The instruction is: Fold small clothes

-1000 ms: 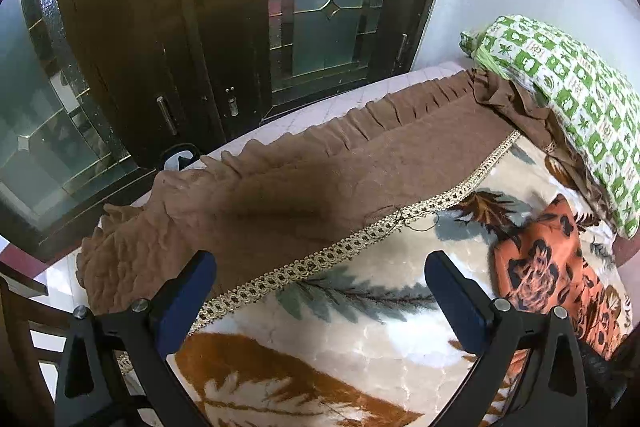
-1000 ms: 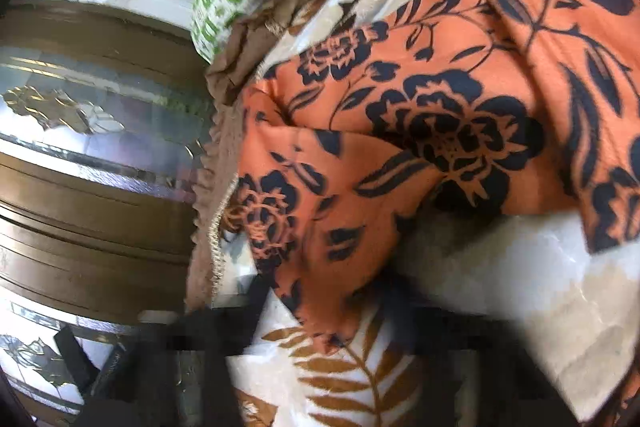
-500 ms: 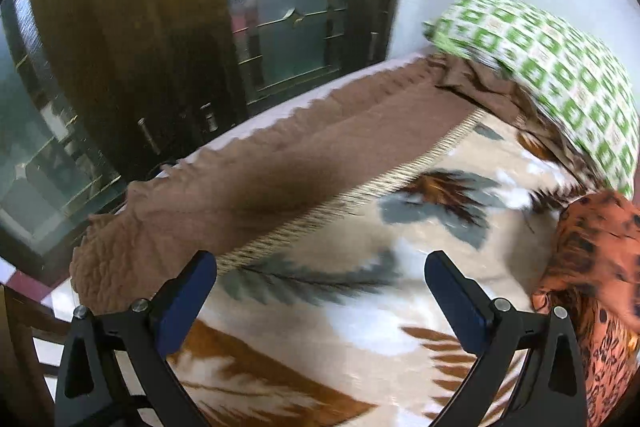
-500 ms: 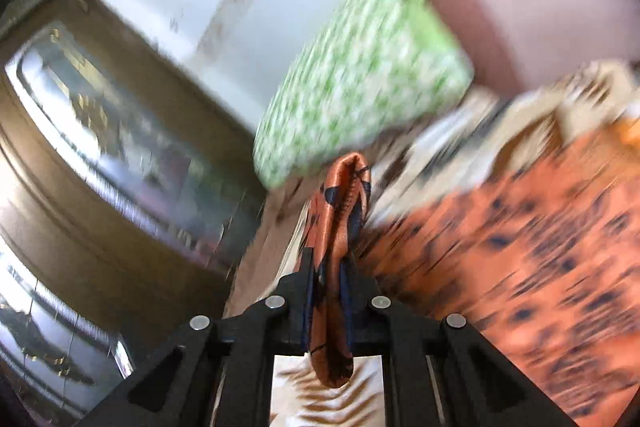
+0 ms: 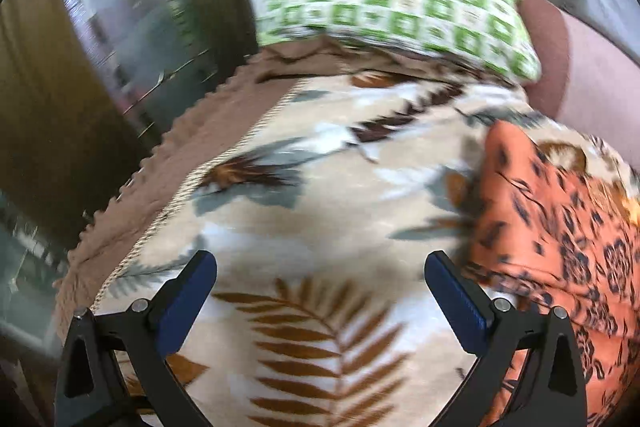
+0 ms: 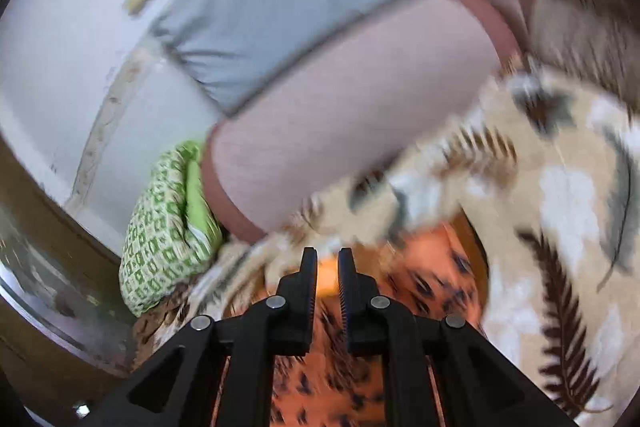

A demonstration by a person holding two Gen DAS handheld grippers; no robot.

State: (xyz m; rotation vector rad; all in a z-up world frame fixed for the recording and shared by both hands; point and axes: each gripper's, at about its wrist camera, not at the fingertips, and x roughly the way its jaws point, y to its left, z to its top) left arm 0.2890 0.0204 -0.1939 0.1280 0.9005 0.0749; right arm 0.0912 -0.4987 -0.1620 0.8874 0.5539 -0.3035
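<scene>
So the left claw [image 5: 320,291] is spread wide with nothing in it, hanging over the leaf-print blanket [image 5: 320,195] on the bed, probably waiting for a corner to grab. The orange floral garment [image 5: 560,227] lies bunched just to its right on the blanket, long axis running from the near edge toward the green checked pillow [image 5: 400,3], as best I can judge through the blur. The right claw [image 6: 327,267] is over the same garment [image 6: 420,291], jaws nearly closed; can't tell if they're pinching any cloth.
</scene>
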